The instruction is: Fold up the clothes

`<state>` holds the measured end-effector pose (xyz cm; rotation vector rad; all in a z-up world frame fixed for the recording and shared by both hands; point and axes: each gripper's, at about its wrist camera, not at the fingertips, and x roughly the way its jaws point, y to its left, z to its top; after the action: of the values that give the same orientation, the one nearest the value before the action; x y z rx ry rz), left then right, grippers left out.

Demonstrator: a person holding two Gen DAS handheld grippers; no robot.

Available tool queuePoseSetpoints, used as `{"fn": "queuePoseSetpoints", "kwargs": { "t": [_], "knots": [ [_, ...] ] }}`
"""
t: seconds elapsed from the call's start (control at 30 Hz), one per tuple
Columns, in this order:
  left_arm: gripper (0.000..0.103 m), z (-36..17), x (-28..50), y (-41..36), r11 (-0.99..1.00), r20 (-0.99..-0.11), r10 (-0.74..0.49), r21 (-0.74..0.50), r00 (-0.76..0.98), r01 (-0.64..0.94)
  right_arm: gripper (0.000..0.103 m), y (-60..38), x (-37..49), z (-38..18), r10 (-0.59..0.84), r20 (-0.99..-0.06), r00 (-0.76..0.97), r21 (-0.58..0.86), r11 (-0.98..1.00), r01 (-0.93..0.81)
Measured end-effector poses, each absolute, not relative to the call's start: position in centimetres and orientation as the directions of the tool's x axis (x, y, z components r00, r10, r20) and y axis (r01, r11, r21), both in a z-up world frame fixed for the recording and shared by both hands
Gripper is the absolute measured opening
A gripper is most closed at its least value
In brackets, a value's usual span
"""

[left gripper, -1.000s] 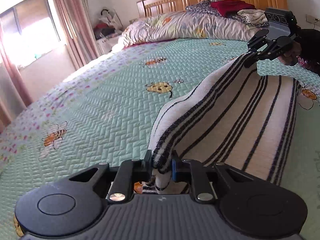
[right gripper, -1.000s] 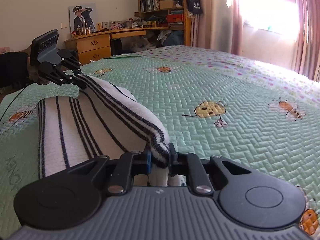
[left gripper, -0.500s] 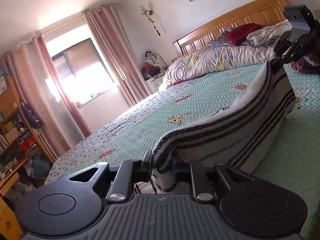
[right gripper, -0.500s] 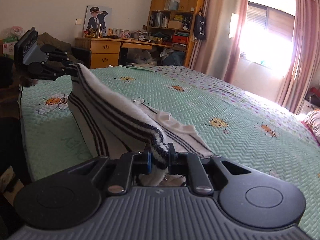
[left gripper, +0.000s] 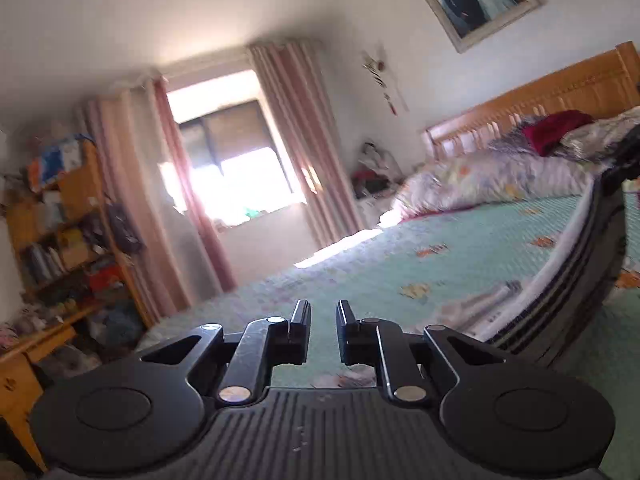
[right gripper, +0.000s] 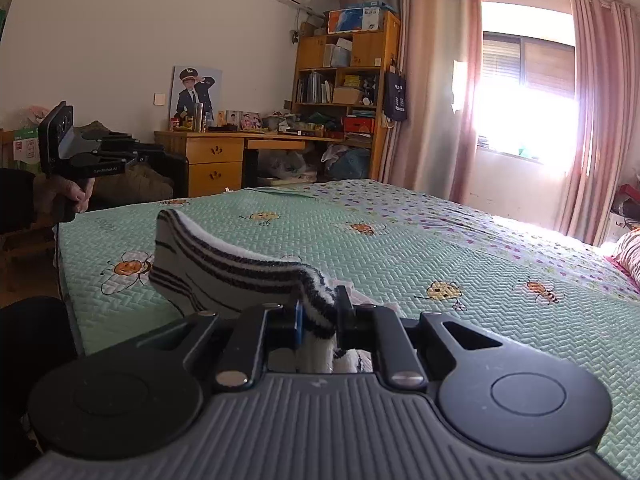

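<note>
There is one striped garment [right gripper: 224, 264], white with black lines, and two grippers. The right gripper [right gripper: 318, 314] is at 6 o'clock in its own view; its two fingers are closed on one end of the garment, and the cloth rises from them toward 10 o'clock, standing above the green bed cover [right gripper: 420, 248]. The far end of the cloth is free and touches no gripper. The left gripper [left gripper: 323, 320] has its fingers apart with nothing between them; in its own view the garment [left gripper: 576, 272] curves at 3 o'clock, well apart from it. In the right view the left gripper [right gripper: 154, 152] is at 9 o'clock, held level above the bed edge by one hand [right gripper: 74, 192].
</note>
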<state>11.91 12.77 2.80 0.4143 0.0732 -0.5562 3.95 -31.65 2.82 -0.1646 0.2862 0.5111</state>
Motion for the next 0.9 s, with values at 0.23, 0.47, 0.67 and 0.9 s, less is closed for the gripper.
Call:
{"fn": "queuePoseSetpoints", "kwargs": {
  "t": [0.23,0.47,0.67,0.9],
  "knots": [
    [0.017,-3.4,10.5,13.7,0.525,-0.527,-0.582,0.338,0.620,0.781,0.016,-31.3,3.5,1.5,0.457,-0.319,0.831,-0.045,0.868,-0.495],
    [0.023,-7.6,5.0,13.3,0.304,-0.601,-0.549,0.503,0.580,0.809,0.016,-31.3,3.9,1.2,0.449,-0.342,0.826,-0.026,0.874,-0.485],
    [0.024,-10.6,3.8,12.1,0.099,-0.569,-0.550,0.683,0.612,0.724,0.016,-31.0,3.6,0.4,0.427,-0.370,0.825,-0.006,0.887,-0.461],
    [0.040,-11.1,1.2,13.5,0.035,-0.586,-0.578,0.677,0.568,0.735,0.016,-31.0,3.2,0.2,0.414,-0.377,0.829,0.008,0.896,-0.444]
  ]
}}
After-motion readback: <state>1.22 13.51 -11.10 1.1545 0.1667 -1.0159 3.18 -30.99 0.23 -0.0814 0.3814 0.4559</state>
